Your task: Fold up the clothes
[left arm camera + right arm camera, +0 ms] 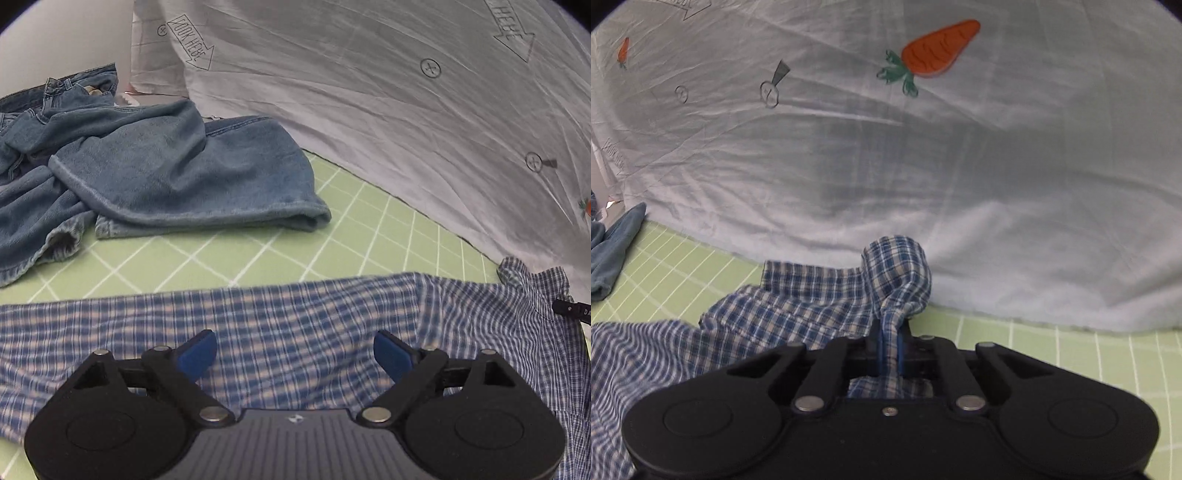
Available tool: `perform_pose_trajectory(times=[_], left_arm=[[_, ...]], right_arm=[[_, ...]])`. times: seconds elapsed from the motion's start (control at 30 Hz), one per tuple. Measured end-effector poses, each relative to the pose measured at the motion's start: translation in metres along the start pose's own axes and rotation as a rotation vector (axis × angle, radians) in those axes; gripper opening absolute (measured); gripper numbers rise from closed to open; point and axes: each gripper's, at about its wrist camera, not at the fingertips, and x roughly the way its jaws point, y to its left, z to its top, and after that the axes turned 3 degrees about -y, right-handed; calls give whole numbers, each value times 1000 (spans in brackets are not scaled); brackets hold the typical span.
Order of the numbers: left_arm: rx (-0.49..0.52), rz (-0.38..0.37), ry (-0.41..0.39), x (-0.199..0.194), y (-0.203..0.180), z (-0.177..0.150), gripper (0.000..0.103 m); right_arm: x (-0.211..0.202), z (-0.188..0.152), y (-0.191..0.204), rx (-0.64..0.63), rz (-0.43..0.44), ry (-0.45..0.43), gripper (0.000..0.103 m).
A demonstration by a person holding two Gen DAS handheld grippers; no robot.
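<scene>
A blue and white plaid shirt lies spread across the green gridded mat. My left gripper hovers just over the shirt, open, with its blue fingertips wide apart and nothing between them. In the right wrist view the same plaid shirt bunches up at my right gripper, which is shut on a pinched fold of it; a rounded puff of cloth stands above the jaws. The black tip of the right gripper shows at the far right of the left wrist view.
Crumpled blue jeans lie on the mat at the back left; one leg end shows in the right wrist view. A white sheet printed with arrows and carrots rises behind the mat.
</scene>
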Motion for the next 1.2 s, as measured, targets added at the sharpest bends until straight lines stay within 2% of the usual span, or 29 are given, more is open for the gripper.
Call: perform_pose_trajectory(times=[0.17,0.27,0.33,0.4,0.5,0.6,0.67,0.73,0.9,1.0,1.07,1.13,1.2], left_arm=[[-6,-16,-25,10,-2,18,91],[-11,-35,-13,5,-2,20,92],[-9,-50,1,-3,-1,16,92],[-13,-65,25,-14,3,10,92],[-37,-115,93,-25,7,-4,92],[-28,-128,140,-28,4,-21,92],[10,-103,119,-29,-2,-25,91],[47,-70,97,-25,-5,-23,81],[140,12,42,-15,-13,-20,36],[162,42,19,-6,-9,-13,16],[152,39,17,-2,-3,-6,16],[128,38,47,0,1,0,16],[51,22,71,-7,9,2,17]], right_arm=[[31,26,-12,-13,-77,-20,6],[47,26,-13,-61,-93,4,6],[45,25,-16,-41,-104,7,10],[26,27,-21,-2,-142,-7,41],[-25,19,-33,80,-154,-57,56],[-83,-4,-44,144,-160,-69,63],[-118,-24,-45,159,-180,-42,63],[-149,-48,-46,170,-217,-2,62],[-228,-106,-53,273,-339,85,57],[-266,-139,-61,373,-408,123,57],[-286,-159,-63,411,-439,147,57],[-301,-175,-64,433,-456,171,57],[-312,-187,-62,446,-466,185,57]])
